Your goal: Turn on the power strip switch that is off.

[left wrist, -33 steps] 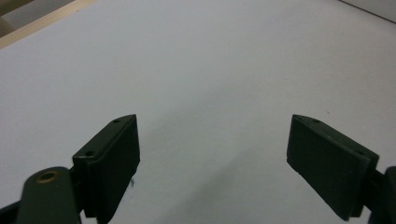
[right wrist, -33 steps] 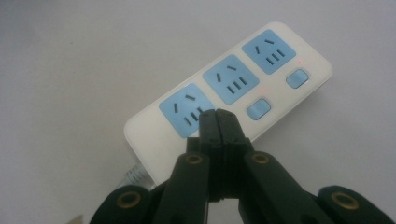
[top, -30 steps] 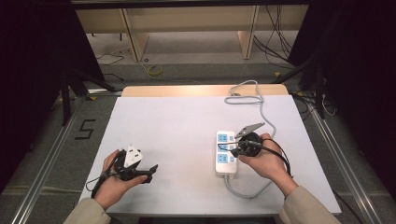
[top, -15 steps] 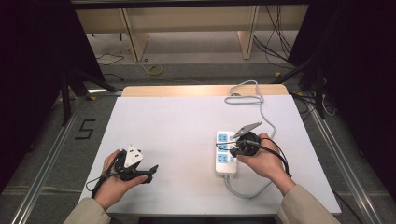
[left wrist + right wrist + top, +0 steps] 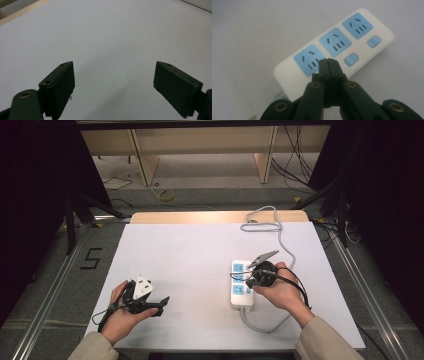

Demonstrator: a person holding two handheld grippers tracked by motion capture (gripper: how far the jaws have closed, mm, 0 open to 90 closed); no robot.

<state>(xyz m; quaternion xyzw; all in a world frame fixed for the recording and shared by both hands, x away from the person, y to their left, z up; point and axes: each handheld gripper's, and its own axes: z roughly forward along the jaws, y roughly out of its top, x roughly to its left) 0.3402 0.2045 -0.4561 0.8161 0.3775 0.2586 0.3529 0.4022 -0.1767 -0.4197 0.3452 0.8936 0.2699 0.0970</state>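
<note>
From the high view we see the whole layout: the white table (image 5: 200,270), the left gripper (image 5: 150,302) held in the person's left hand (image 5: 122,317), and the right gripper (image 5: 250,279) held in the right hand (image 5: 280,290) over a white power strip (image 5: 241,284). A grey cable (image 5: 280,235) leaves the strip at the end nearest the person, loops round behind the right hand and runs off the far edge of the table. That view does not resolve either gripper's jaw gap.

The left gripper view supplies it for the left gripper (image 5: 113,80): we see the two black jaws set wide apart, with bare white table surface (image 5: 112,37) between and beyond them. Nothing is held or touched.

The right gripper view supplies detail the high view lacks. We see the right gripper (image 5: 328,65) with its jaws pressed together, no gap visible and nothing between them. The power strip (image 5: 364,53) lies directly ahead of and under the jaw tips. It carries three blue sockets (image 5: 335,42) in a row, and two blue switches (image 5: 351,59) beside them, each with a small red light. The closed tips overlap the nearest socket; we cannot tell whether they touch it or hover above it.
</note>
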